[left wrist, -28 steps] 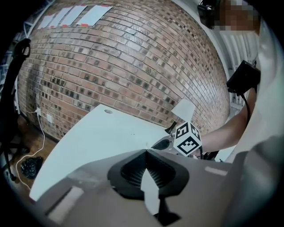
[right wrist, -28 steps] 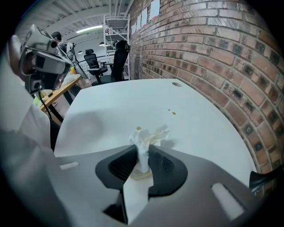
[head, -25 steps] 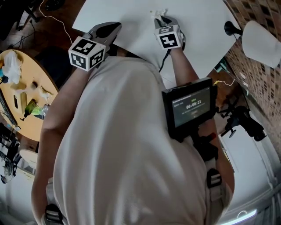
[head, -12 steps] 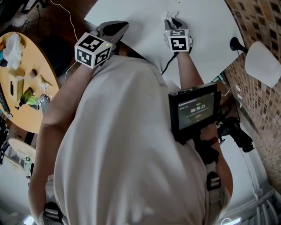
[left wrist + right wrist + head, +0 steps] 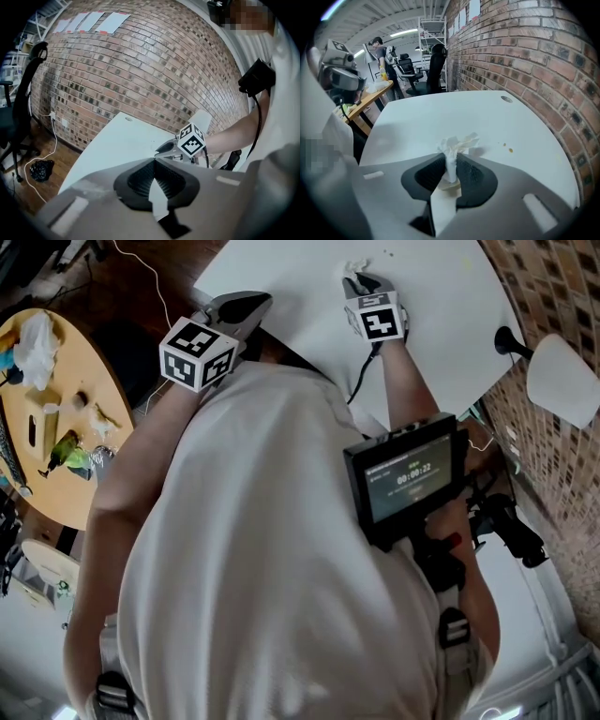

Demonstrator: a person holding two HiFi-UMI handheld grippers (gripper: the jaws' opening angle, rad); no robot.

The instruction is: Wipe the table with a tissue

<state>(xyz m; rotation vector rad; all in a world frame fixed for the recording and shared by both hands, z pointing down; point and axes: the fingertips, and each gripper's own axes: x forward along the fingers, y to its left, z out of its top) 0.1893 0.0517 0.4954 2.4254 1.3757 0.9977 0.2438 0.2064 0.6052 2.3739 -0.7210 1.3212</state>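
The right tongs (image 5: 450, 161) are clamped on a white tissue (image 5: 457, 143) and are closing a little tighter on it. The ribbed pads pinch its twisted middle, and its crumpled end sticks out past the tips. That end sits low against the white tabletop (image 5: 440, 112); whether it actually presses on the surface cannot be told. In the head view the same tissue (image 5: 353, 268) shows just beyond the right tongs (image 5: 359, 282), towards the middle of the tabletop (image 5: 441, 296), with the right marker cube (image 5: 375, 320) behind them on the hand.

The left tongs (image 5: 153, 161) are clenched with nothing in them. Their pad tips meet, and only bare tabletop shows through the gap behind them. In the head view the left tongs (image 5: 246, 306) hang at the tabletop's near left edge, well apart from the tissue, with the left marker cube (image 5: 195, 354) behind them.

To the right of the tissue, a few small brownish specks (image 5: 510, 150) lie on the tabletop. Farther off, a round cable hole (image 5: 505, 98) sits near the far edge. A brick wall (image 5: 525, 56) runs along the tabletop's right side. A small screen (image 5: 403, 479) showing a timer hangs at the person's chest. Off to the left stands a round wooden table (image 5: 94, 390) with clutter on it.
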